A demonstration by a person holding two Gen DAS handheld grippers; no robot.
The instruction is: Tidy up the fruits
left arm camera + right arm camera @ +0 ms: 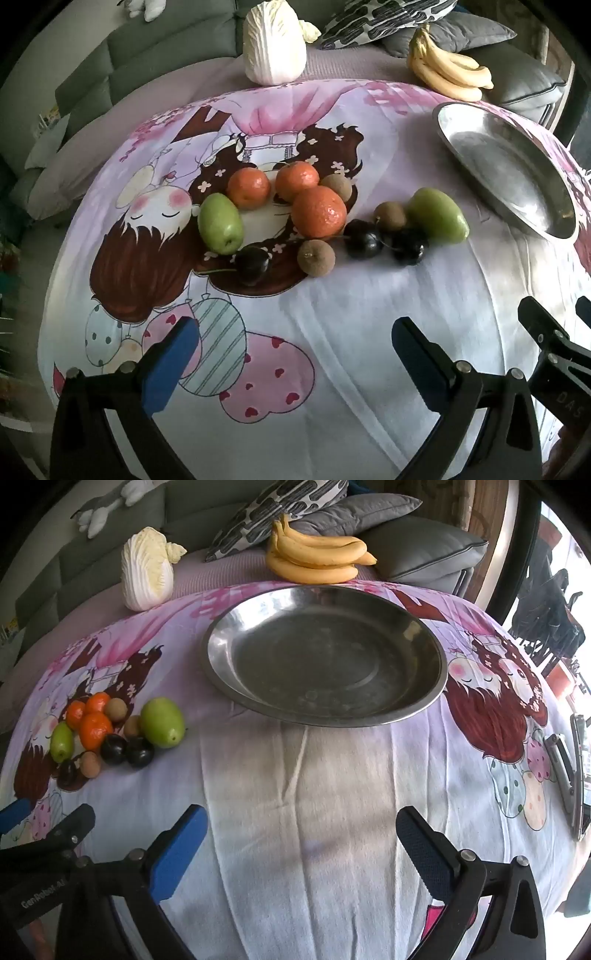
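Note:
A pile of small fruit lies on the cartoon-print cloth: three oranges (319, 212), two green fruits (220, 223) (439, 215), dark plums (364, 238) and brown kiwis (316, 257). The pile also shows at the left of the right wrist view (95, 730). An empty steel plate (236, 635) sits to its right, also in the left wrist view (463, 122). My left gripper (295, 339) is open and empty, short of the pile. My right gripper (301, 830) is open and empty, in front of the plate.
A bunch of bananas (317, 559) and a napa cabbage (147, 570) lie beyond the cloth by the sofa cushions (417, 550). A metal object (565, 771) lies at the cloth's right edge.

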